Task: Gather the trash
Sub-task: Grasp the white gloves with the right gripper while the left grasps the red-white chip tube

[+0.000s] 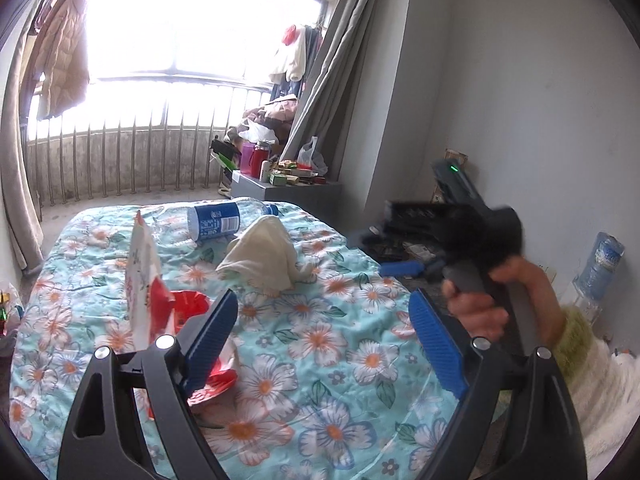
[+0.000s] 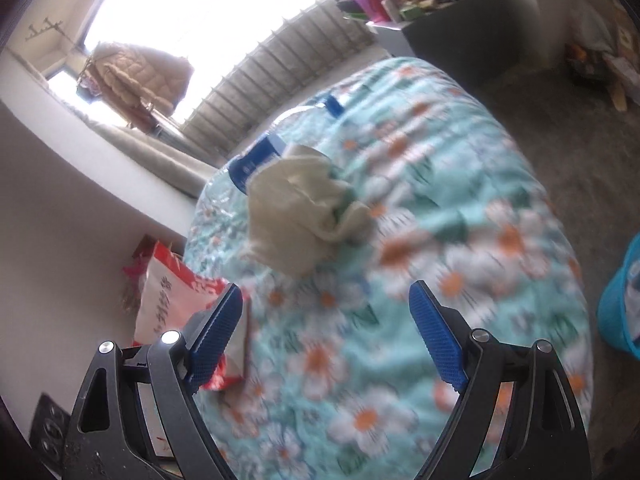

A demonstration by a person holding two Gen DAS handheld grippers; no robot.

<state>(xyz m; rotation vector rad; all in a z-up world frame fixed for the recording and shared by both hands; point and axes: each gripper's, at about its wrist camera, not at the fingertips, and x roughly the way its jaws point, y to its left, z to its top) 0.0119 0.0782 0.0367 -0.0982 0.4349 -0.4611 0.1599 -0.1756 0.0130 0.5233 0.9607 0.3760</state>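
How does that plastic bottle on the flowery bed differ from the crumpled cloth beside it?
The plastic bottle is clear and rigid with a blue label; the crumpled cloth is soft, plain off-white. The bottle lies flat on its side, whereas the cloth stands up in a peaked heap. The bottle sits farther toward the window, the cloth nearer. Both rest on the floral bedspread, untouched.

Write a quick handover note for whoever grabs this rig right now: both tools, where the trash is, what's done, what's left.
Left tool: open, empty, above the floral quilt.
Right tool: open, empty, above the same quilt.
Trash on the quilt: crumpled beige paper wad in the middle, clear plastic bottle with blue label lying behind it, red-and-white snack bag at the left edge.
Done: nothing picked up yet.
Left: collect all three; a blue bin stands on the right.
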